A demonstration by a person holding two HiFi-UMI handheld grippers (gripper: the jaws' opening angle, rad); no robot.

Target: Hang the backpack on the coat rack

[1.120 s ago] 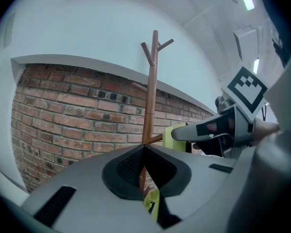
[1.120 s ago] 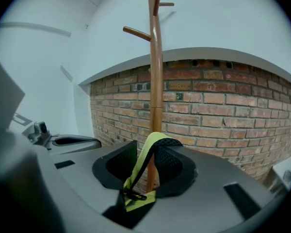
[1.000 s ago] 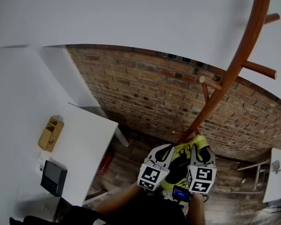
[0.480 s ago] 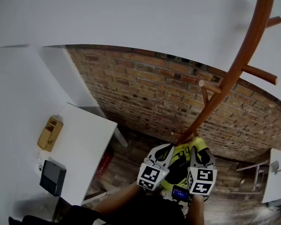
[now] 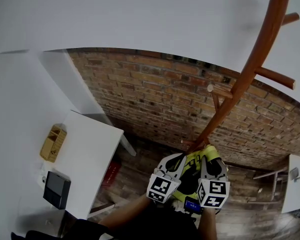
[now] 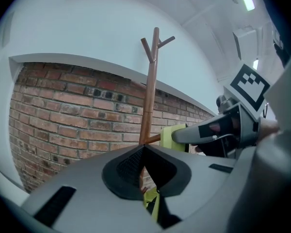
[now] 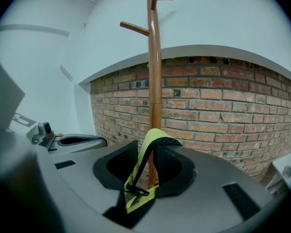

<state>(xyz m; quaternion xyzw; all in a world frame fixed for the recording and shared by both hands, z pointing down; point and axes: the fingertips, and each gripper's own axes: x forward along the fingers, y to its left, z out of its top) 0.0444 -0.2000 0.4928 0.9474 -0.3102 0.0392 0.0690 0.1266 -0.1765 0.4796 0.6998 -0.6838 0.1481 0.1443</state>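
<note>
The right gripper (image 7: 155,152) has the backpack's yellow-green strap (image 7: 144,169) between its jaws. The black mesh padding folds over at the tips, so the jaws stand fairly wide with the pads on either side of the fold, and I read this as a grip on a thick thing. The left gripper (image 6: 143,149) has its jaws drawn together to a point, with a thin strip of the same yellow-green fabric pinched below the tips. In the head view the backpack (image 5: 192,165) hangs between the two grippers, off the floor and close to the person.

Just beyond the strap, almost in line with the right jaws, stands the coat rack (image 7: 154,81). Its post is upright, so its long axis runs straight up from behind the fold. The right gripper looks the nearer to it, and the left sits off to the side. One short peg (image 6: 153,140) juts out about level with the jaws, just beside the backpack. A longer peg (image 7: 134,28) sits well above them. My judgement is that the strap loop must go up and forward over a peg.

Behind the rack is a brick wall (image 5: 155,94), and a white bench (image 5: 90,154) stands well apart to the left.
</note>
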